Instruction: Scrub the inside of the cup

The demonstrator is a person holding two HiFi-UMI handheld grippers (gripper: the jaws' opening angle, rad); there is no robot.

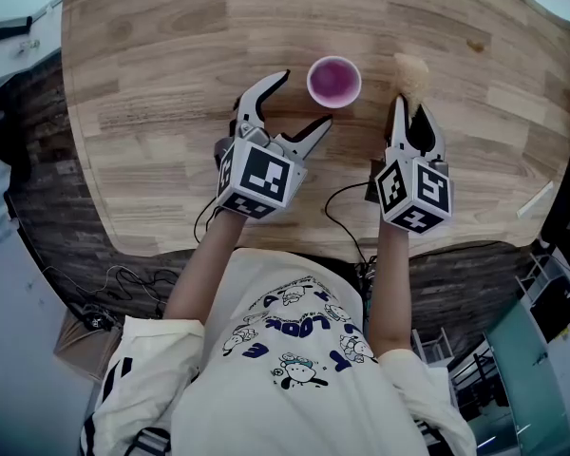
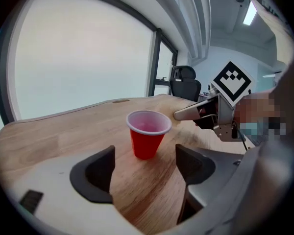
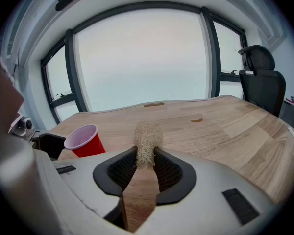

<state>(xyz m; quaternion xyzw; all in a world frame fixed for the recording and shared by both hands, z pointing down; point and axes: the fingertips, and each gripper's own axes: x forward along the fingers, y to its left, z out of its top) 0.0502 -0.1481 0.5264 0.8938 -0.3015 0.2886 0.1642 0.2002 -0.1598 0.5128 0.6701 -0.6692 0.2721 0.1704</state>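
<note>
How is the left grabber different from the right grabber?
The left gripper has its jaws wide apart with nothing gripped; the right gripper is shut on the scrubber. The left gripper faces the red cup; the right gripper sits beside it, to the right in the head view. Both are held over the wooden table.

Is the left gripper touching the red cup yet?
Apart. In the left gripper view the red cup stands just off the tips of the left gripper's open jaws, and bare wood shows between the cup and each pad.
</note>
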